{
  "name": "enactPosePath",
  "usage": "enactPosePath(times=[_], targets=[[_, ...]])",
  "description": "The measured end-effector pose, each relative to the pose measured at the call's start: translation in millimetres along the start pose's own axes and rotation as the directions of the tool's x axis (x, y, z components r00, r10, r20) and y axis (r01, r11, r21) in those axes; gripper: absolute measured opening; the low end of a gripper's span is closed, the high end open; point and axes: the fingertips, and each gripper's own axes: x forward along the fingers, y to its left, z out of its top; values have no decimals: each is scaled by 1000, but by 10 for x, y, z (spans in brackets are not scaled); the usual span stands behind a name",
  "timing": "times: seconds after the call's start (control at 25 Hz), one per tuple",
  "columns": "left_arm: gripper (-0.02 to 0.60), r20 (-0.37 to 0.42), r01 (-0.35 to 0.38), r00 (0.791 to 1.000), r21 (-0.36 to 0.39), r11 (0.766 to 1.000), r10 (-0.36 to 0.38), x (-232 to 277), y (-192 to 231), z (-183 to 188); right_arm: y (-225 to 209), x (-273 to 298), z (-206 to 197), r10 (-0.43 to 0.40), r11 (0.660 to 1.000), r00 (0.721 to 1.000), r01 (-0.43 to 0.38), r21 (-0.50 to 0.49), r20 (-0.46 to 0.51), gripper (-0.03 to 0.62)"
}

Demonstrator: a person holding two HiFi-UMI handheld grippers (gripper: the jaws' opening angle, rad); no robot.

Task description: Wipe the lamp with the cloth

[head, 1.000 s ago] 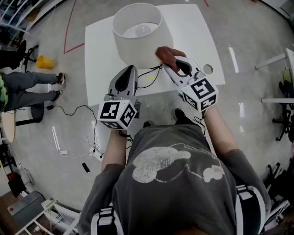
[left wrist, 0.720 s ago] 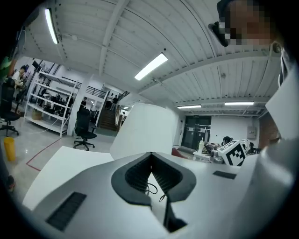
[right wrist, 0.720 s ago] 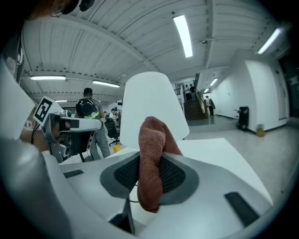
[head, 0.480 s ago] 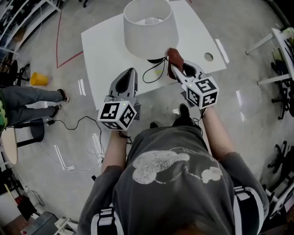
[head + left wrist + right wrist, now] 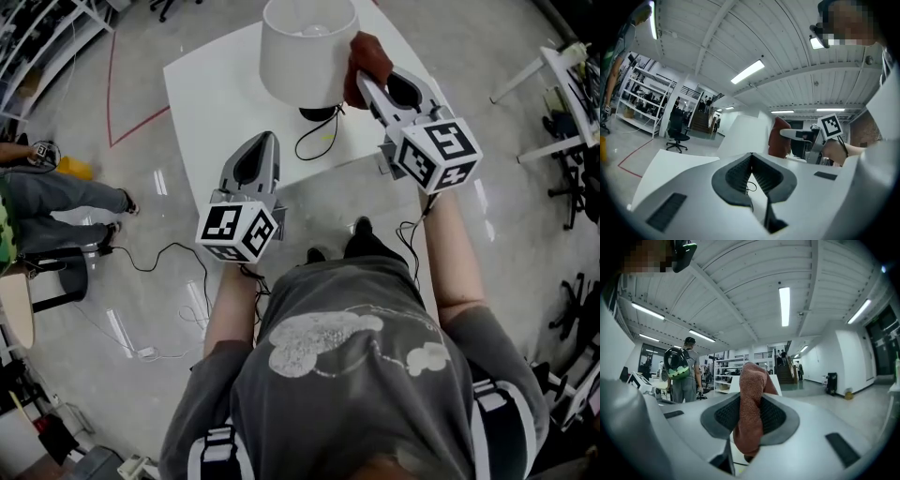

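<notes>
A table lamp with a white drum shade (image 5: 309, 52) stands on the white table (image 5: 211, 103), its black cord (image 5: 314, 141) curling off the base. The reddish-brown cloth (image 5: 367, 64) is pinched in my right gripper (image 5: 361, 80), which is shut on it and holds it against the shade's right side. The right gripper view shows the cloth (image 5: 751, 404) clamped between the jaws. My left gripper (image 5: 265, 141) hovers over the table's near edge, jaws shut with nothing in them. In the left gripper view the shade (image 5: 743, 136) and cloth (image 5: 779, 137) lie ahead.
A round hole (image 5: 433, 108) sits at the table's right side. Cables (image 5: 150, 253) trail over the floor on the left, by a person's legs (image 5: 56, 202) and a yellow object (image 5: 77, 169). Chairs and a desk (image 5: 567, 84) stand at the right.
My right gripper has carried the cloth up from near the lamp's base to the shade's right side. The left gripper has stayed in about the same place.
</notes>
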Motion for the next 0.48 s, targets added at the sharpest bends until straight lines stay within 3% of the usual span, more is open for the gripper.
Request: enactPosePath(times=[0.24,0.48], targets=[[7,31,-27,999,12,1000,26,-77,-59,147,116,196,165,49,999,999,-49,-22,7,97],[8,7,-96,995,11,995,96,30,-44,99,318,263,-94,144,988,989,-146,-44,-39,97]])
